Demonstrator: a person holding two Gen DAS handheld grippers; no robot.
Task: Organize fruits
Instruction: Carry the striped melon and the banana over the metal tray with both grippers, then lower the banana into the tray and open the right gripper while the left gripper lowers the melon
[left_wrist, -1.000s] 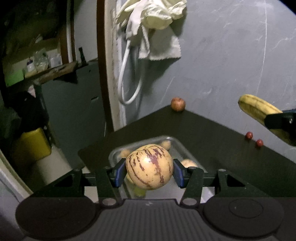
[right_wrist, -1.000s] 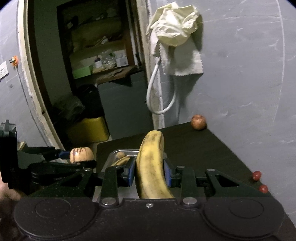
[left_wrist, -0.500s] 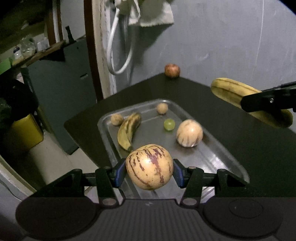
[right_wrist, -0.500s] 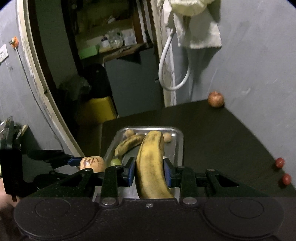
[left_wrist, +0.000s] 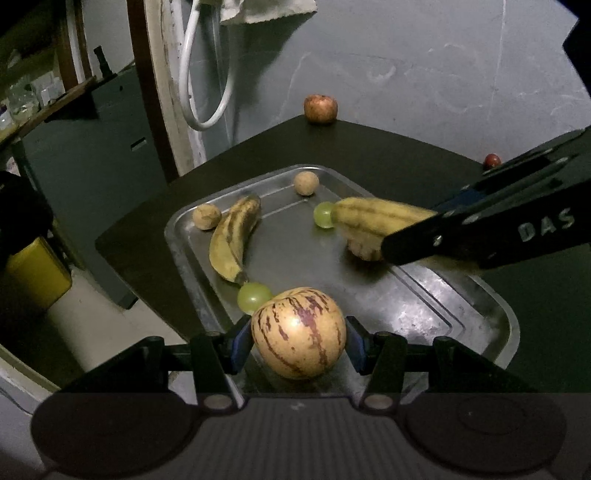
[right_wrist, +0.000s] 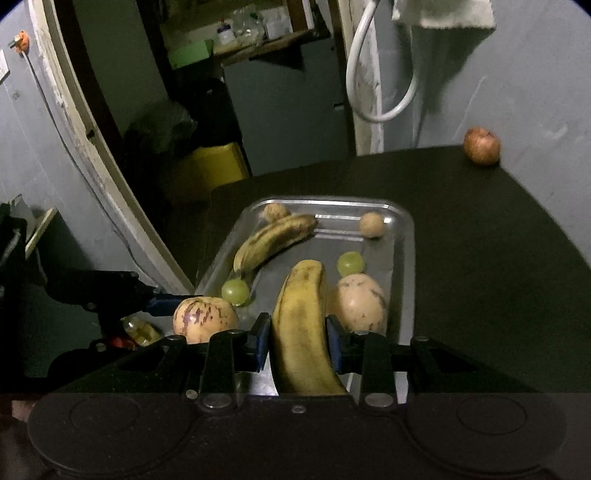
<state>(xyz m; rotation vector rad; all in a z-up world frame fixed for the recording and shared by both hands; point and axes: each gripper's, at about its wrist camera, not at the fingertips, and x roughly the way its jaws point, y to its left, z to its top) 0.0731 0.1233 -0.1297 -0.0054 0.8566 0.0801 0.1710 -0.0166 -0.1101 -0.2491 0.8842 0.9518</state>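
Left gripper (left_wrist: 298, 339) clamped on striped melon (left_wrist: 298, 332), right gripper (right_wrist: 298, 341) squeezing banana (right_wrist: 301, 325), both over tray (left_wrist: 495, 314).

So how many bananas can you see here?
2. One spotted banana lies in the metal tray toward its far left corner. The other banana is clamped in the right gripper above the tray. Nothing suggests another is hidden.

dim grey wall (left_wrist: 424, 66), dark table (right_wrist: 480, 240)
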